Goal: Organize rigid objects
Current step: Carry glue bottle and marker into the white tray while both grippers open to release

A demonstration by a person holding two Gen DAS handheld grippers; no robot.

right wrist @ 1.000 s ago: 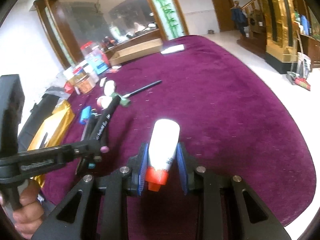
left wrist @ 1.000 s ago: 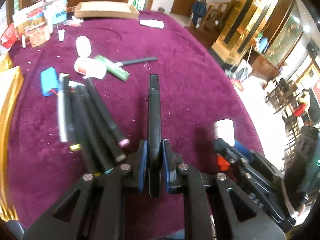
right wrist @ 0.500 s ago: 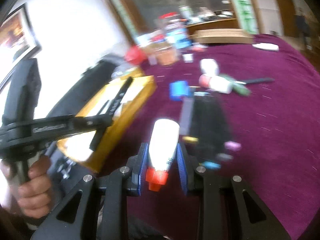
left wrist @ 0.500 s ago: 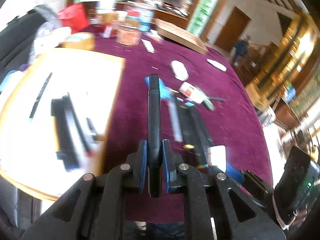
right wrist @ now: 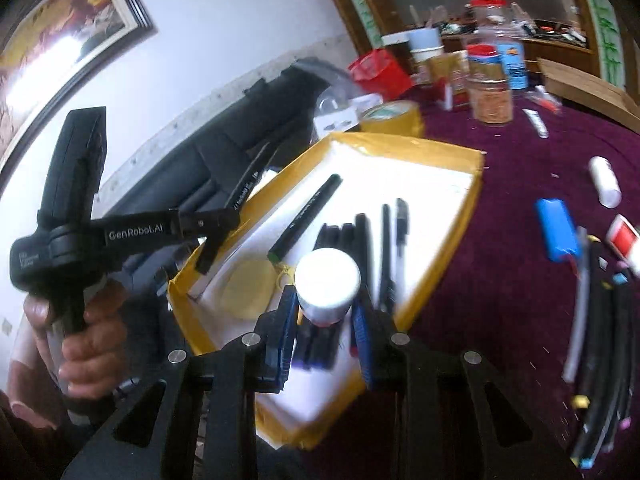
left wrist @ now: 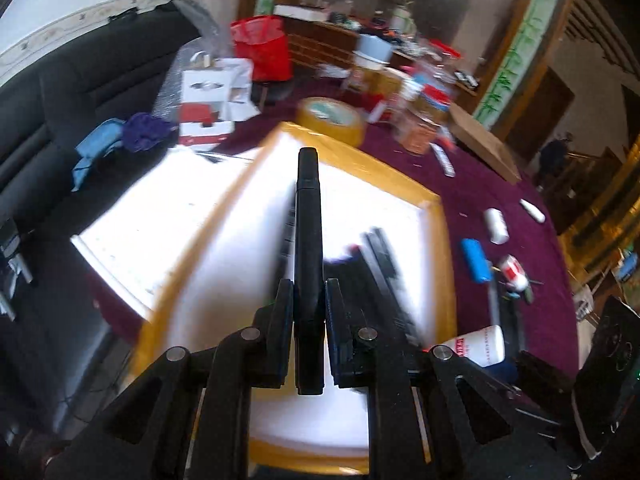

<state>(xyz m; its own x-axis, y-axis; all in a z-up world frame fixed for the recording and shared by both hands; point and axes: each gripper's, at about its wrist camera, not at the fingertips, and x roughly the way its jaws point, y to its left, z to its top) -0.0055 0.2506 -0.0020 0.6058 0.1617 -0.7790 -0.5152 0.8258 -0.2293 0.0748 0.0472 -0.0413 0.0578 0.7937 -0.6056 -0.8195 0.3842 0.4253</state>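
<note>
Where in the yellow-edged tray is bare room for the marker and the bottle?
Tray: bare white at the far end, beyond the pen row, and along its left side. The near middle is crowded with pens and a yellow disc.

Each fisheye sits just behind its own gripper, looking forward along the fingers and down, close above the yellow-rimmed tray (left wrist: 436, 204) (right wrist: 472, 160). Both views share that tray and the purple tablecloth (left wrist: 536, 320) (right wrist: 500, 240) toward three o'clock; the right view catches the left gripper (right wrist: 224, 220) at nine o'clock.

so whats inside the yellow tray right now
Several black pens lie side by side on the yellow tray's white liner, one marker angled apart. The white bottle hides the pens' near ends.
</note>
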